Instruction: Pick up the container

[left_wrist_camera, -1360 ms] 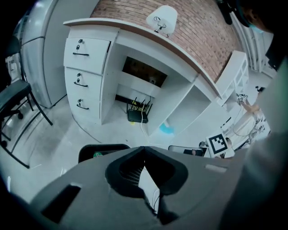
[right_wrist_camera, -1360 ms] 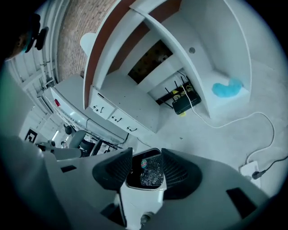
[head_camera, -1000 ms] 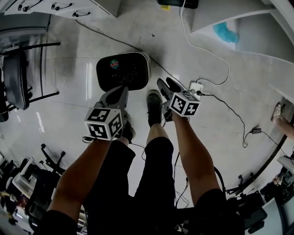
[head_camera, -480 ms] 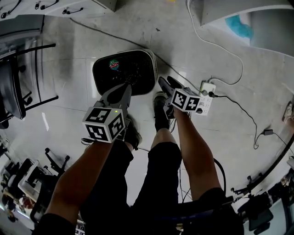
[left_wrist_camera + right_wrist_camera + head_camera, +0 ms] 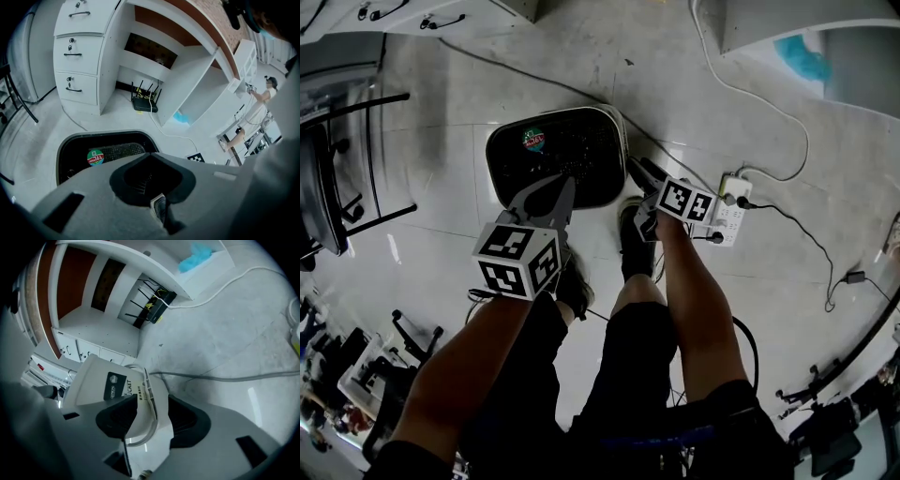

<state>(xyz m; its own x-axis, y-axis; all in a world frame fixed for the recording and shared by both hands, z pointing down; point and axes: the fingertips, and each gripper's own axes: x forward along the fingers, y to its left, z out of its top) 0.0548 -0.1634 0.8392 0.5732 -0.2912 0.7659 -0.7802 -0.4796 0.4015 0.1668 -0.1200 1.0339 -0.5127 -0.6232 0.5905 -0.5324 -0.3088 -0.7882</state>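
Two grippers attend the container (image 5: 616,141), which stands on the floor (image 5: 544,66). The left gripper (image 5: 563,186) is pressed together and empty above its near rim. The right gripper (image 5: 151,414) is spread astride the right rim, apparently positioned to clamp it for lifting.

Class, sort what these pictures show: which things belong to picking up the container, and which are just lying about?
Belong to the job:
- container
- left gripper
- right gripper, its fingers either side of the container's wall

Just lying about:
- power strip
- router
- drawer unit
- chair
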